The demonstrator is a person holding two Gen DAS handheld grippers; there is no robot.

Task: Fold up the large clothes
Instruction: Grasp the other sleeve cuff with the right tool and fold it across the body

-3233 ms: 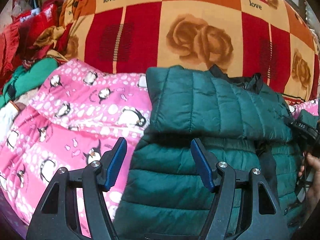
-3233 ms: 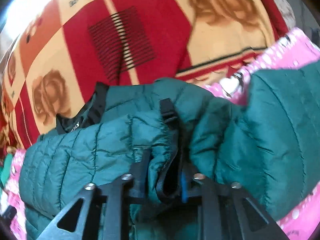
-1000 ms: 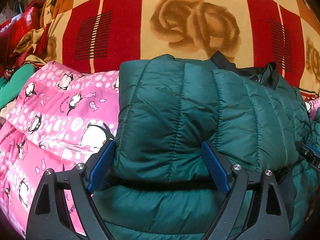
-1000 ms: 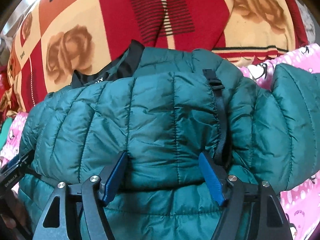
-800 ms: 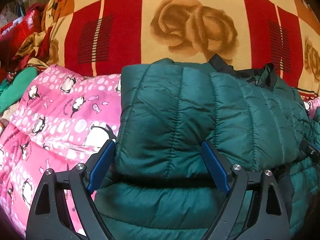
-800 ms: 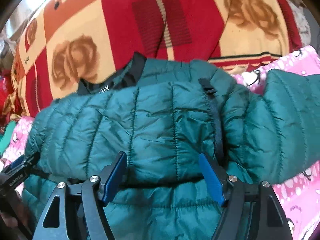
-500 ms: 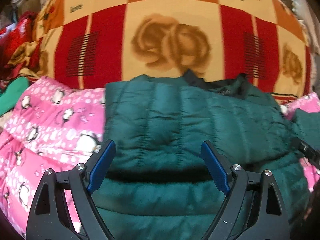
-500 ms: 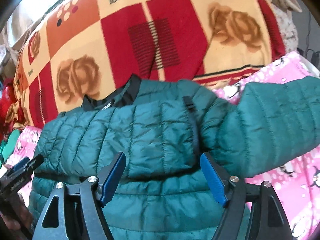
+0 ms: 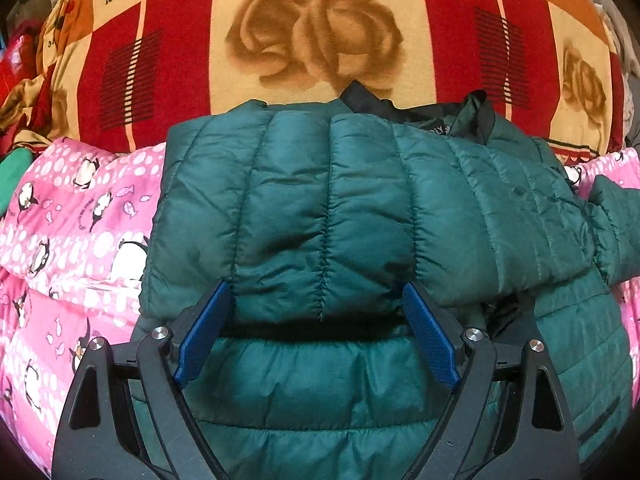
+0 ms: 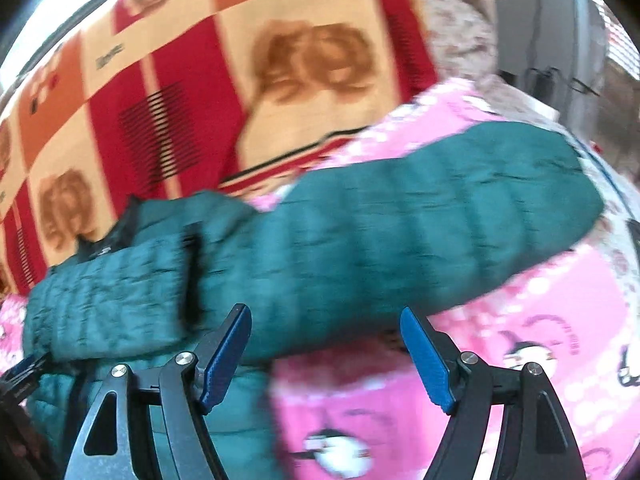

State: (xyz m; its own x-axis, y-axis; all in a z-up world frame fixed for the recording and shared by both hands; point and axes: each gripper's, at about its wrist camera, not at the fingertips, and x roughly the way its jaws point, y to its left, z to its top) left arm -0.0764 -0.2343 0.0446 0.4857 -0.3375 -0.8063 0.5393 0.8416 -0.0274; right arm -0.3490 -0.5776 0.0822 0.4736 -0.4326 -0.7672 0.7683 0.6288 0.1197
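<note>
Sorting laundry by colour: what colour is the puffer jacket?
Dark green puffer jacket, clearest in the left wrist view.

Both wrist cameras look steeply down and forward from close above the green puffer jacket (image 9: 320, 208). The left faces its folded body squarely; the right, blurred, sits off toward its outstretched sleeve (image 10: 420, 232). Both share the jacket, rose-patterned blanket (image 9: 312, 32) and pink penguin quilt (image 9: 72, 216).

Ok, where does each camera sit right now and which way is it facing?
Left wrist: on the left gripper, looking down over the folded green jacket; only its open fingers show.
Right wrist: on the right gripper, aimed at the outstretched sleeve on the pink penguin blanket; open fingers show.
Shared: jacket, pink blanket, rose-patterned blanket.
</note>
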